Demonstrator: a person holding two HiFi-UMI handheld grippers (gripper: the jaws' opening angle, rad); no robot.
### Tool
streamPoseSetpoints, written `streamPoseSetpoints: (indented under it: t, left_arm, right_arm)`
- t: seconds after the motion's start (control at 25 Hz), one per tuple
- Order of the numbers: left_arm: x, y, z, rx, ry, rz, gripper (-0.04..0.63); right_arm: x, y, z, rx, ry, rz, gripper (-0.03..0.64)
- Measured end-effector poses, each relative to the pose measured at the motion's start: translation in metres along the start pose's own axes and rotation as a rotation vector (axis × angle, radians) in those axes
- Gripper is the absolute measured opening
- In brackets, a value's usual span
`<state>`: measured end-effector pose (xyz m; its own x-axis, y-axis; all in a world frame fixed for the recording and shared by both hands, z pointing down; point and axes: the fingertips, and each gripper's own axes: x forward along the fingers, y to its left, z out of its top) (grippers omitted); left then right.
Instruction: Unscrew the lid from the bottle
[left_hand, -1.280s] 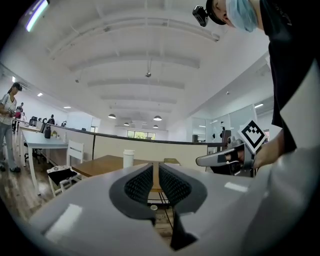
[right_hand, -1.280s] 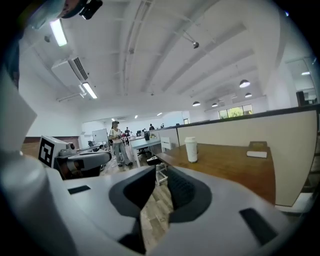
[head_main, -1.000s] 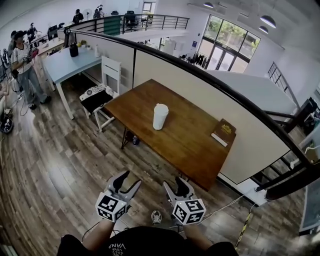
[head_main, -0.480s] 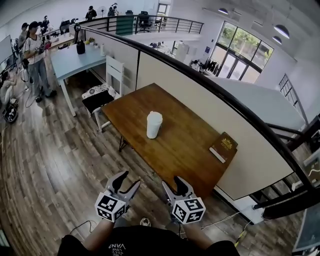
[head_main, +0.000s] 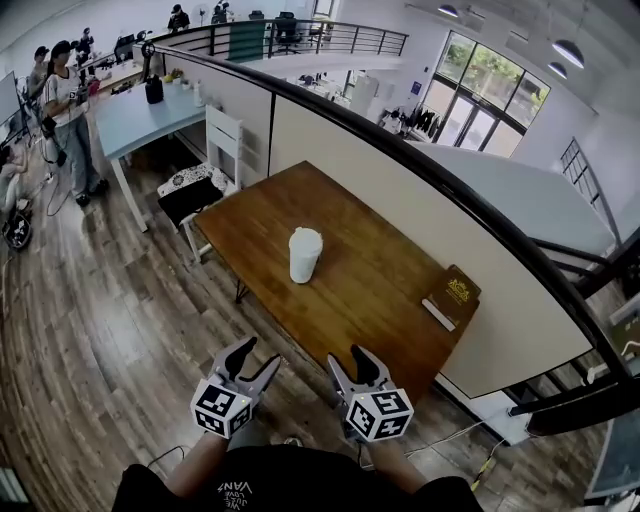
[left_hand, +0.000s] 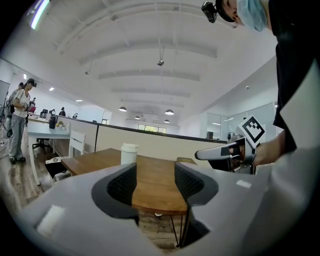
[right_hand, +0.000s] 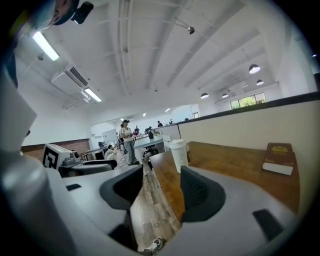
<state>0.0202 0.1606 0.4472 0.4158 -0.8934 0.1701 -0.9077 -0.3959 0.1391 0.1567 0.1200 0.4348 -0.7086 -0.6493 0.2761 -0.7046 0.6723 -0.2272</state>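
Need to reach up-frame from left claw (head_main: 254, 361) and right claw (head_main: 350, 363), both released and empty at lower middle, to bottle (head_main: 304, 258) upright, lid (head_main: 306, 237) on, mid-frame on tabletop (head_main: 380, 295), about equally near either.

White lettering on the person's black shirt (head_main: 232, 490) reads "VANS", upside down; the book's gold print is unreadable.

Count, near to far:
- Grippers: two, near, the left gripper (head_main: 257, 356) and the right gripper (head_main: 349, 358).
- Wooden table (head_main: 380, 300): one, centre.
- Bottle (head_main: 304, 255): one.
- Book (head_main: 449, 297): one, at the right end.
- Pale table (head_main: 130, 120): one, far left.
- White chair (head_main: 222, 135): one.
- People (head_main: 62, 95): at least three, far left.
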Motion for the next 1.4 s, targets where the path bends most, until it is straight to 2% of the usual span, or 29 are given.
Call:
streamPoseSetpoints:
  t: [0.48,1.0,1.16,1.4]
  left_arm:
    - [0.070,0.079,0.010,0.046,0.062,-0.187,0.222]
    - [0.105,0.157,-0.003,0.078,0.135,-0.388,0.239]
    - [0.121,0.168,-0.007,0.091,0.145,-0.416,0.247]
    - [0.150,0.175,-0.015,0.117,0.170,-0.448,0.276]
  right_arm:
    - [0.077,-0.017,0.026,0.048,-0.025,-0.170,0.206]
    - [0.140,-0.008,0.034,0.072,-0.089,-0.354,0.206]
    - [0.151,-0.015,0.037,0.064,-0.096,-0.375,0.206]
    - [0.171,-0.027,0.044,0.057,-0.100,-0.353,0.209]
